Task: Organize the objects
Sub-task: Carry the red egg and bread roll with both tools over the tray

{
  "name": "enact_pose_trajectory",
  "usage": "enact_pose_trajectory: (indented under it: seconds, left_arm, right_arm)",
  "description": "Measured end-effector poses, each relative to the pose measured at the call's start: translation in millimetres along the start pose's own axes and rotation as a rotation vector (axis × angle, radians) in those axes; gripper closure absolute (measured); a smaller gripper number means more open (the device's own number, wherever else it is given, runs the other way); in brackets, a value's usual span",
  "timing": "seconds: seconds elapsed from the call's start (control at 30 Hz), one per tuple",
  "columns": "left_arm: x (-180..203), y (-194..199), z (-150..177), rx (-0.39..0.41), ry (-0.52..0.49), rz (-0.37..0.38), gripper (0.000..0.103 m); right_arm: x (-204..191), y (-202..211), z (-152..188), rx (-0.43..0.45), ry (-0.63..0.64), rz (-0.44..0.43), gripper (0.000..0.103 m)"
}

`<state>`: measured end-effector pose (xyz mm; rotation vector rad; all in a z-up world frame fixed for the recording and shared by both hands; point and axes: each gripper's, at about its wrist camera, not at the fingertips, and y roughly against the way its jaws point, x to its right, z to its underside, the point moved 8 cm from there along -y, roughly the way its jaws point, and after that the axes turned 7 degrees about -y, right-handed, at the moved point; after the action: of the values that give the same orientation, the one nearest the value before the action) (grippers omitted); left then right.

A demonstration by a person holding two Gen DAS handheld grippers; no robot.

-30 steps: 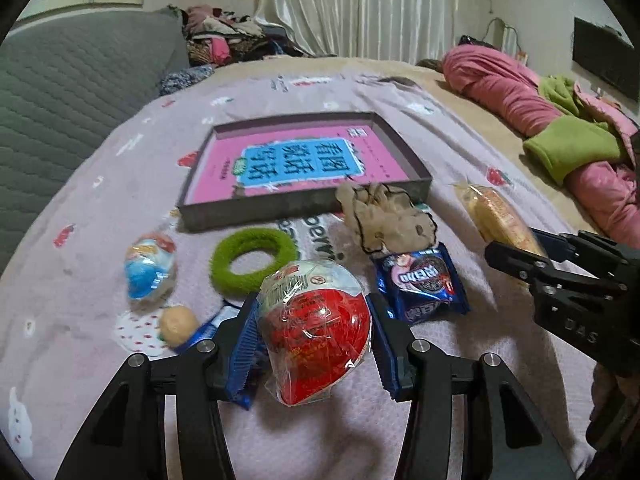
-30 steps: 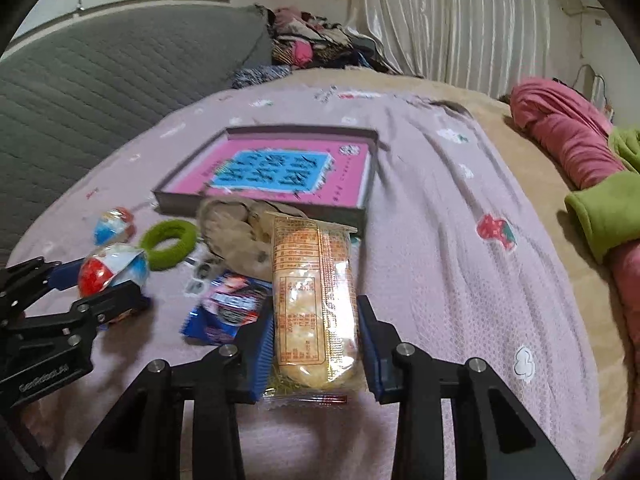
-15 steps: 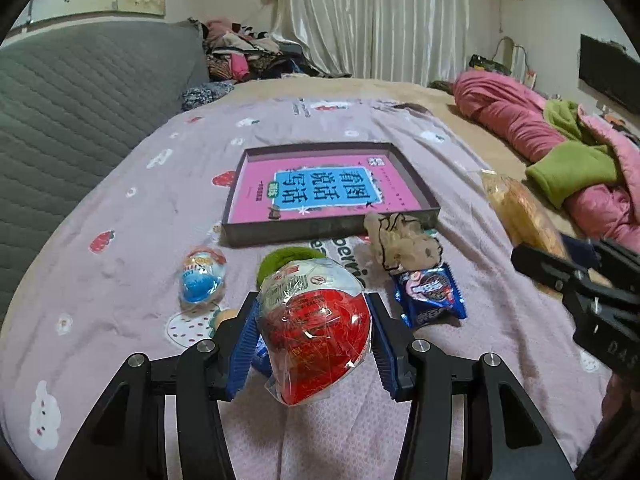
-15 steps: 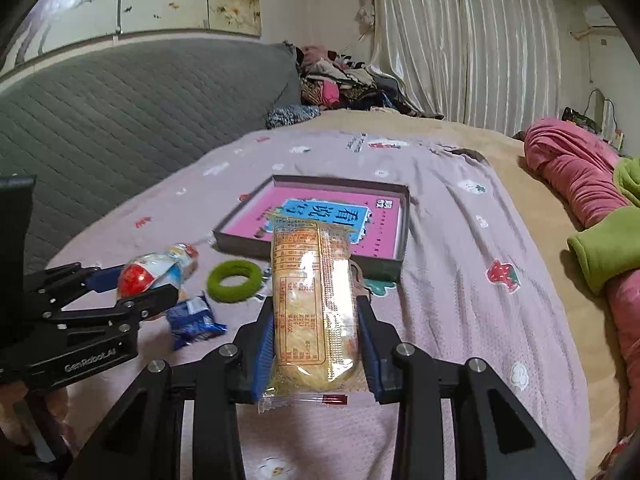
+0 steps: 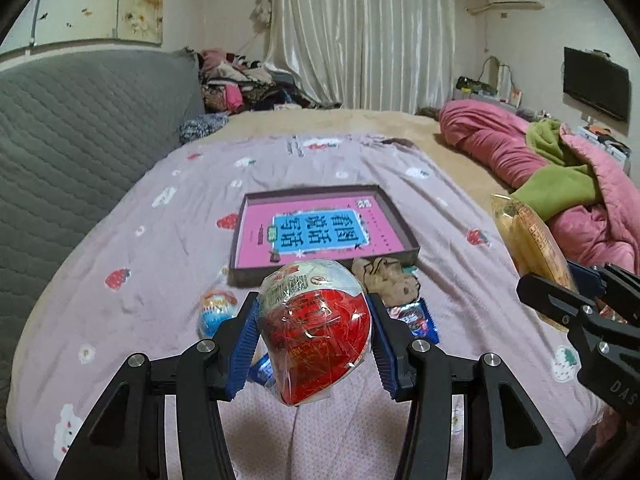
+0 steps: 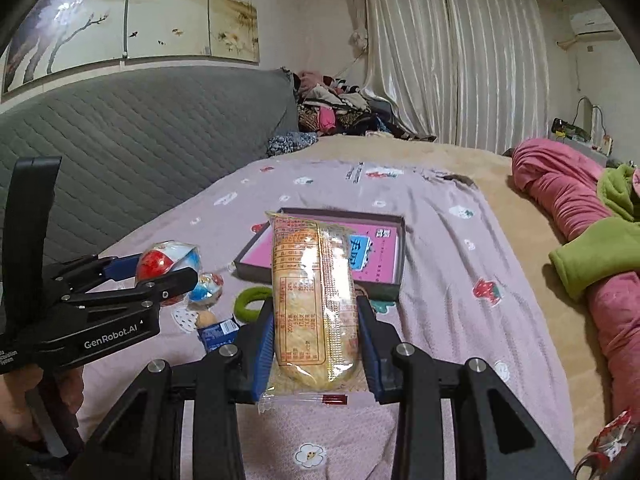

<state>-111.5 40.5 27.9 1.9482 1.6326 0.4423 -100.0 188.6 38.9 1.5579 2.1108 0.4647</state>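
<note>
Left wrist view: left tongs [image 5: 314, 340] clamped on glossy foil-wrapped egg [image 5: 314, 330], lifted above bed [image 5: 160, 264]. Right tongs [image 6: 316, 354] gripping crinkly clear bread packet [image 6: 314, 300]. Shallow cardboard tray [image 5: 402, 226] at 12 o'clock, holding no items yet. Left on bed: small egg [image 5: 216, 312], fuzzy green ring [image 6: 252, 300], blue wrapper [image 5: 418, 318].

Both grippers are black with ribbed blue pads [image 5: 244, 344] and silver screws [image 6: 402, 349]; the left gripper [image 6: 166, 270], at left, carries white "GenRobot.AI" lettering.
</note>
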Motion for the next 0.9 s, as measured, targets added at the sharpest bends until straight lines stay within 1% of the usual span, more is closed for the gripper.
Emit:
enact_pose_trajectory:
  seconds: [0.33,0.47,0.6,0.7,0.9]
  left_arm:
    - [-15,22,-25,0.045,-0.013,-0.012,0.050]
    - [-22,27,-39,0.058,-0.013,-0.015,0.050]
    - [-29,25,-55,0.068,-0.016,-0.019,0.050]
    - [-32,24,-67,0.077,-0.018,-0.025,0.050]
    - [-38,16,-90,0.095,-0.012,-0.029,0.050]
  right_arm:
    - [-9,29,-38,0.066,0.016,0.029,0.065]
    - [-14,34,-55,0.082,0.012,0.016,0.065]
    - [-17,31,-72,0.095,0.024,0.022,0.065]
    - [-19,27,-85,0.102,0.020,0.010,0.065]
    - [-23,11,-102,0.107,0.032,0.009,0.065]
